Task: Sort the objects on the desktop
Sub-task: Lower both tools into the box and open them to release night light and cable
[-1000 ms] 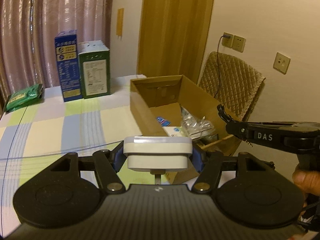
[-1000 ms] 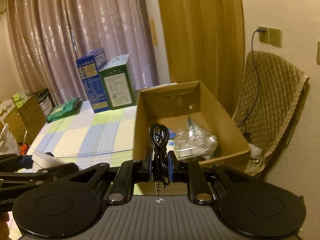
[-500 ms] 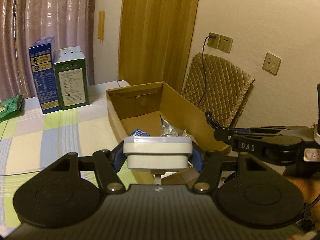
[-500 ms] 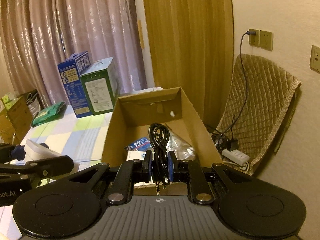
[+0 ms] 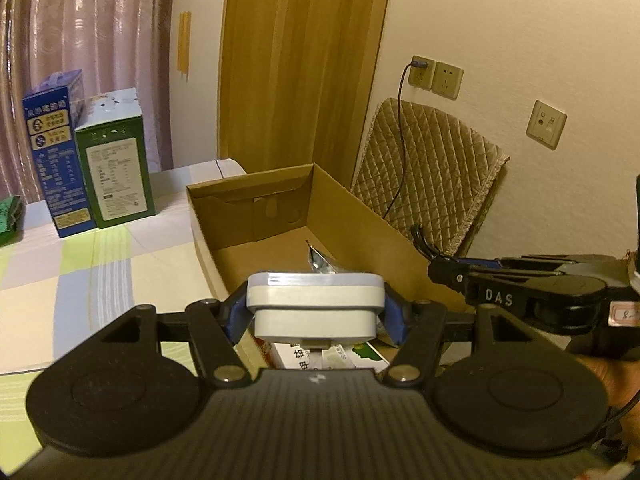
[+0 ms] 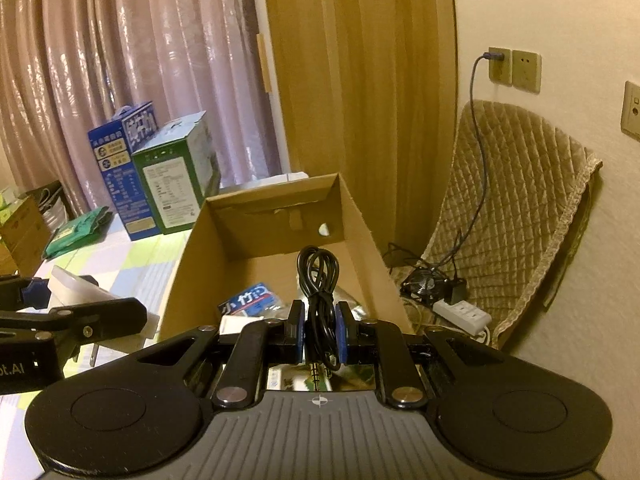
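Both hands are mid-delivery — each carries one item toward the open cardboard box (image 6: 360, 216) on the table (image 5: 100, 272).

Nearest in the left wrist view, the left gripper (image 5: 316, 312) has its fingers part-way closed, pressed against the two ends of a white plug adapter (image 5: 314, 300), a stacked, rounded block with a metal prong showing below it. It hangs at the near end of the box, just above the rim. In the right wrist view the right gripper (image 6: 319, 338) has its fingers nearly touching, pinching a coiled black audio cable (image 6: 318, 280); the gold jack tip hangs below the pads and the loop stands up above them, over the box interior.

By my reading, the pick-up is done and the step in hand is the drop. The next move calls for bringing each item fully over the open box and easing the fingers apart — the cable looks almost in place, while the adapter likely needs a little more travel inward.

Inside the box lie a blue packet (image 6: 250, 300) with white Chinese characters, a crinkled clear bag (image 5: 320, 264) and a white-and-green carton, print unreadable.

The right tool's arm reads "DAS"; the left's shows a fragment ending ".AI".

Farther back stand a blue carton (image 5: 56, 160) and a green carton (image 5: 116, 172), both with Chinese print too small to read.
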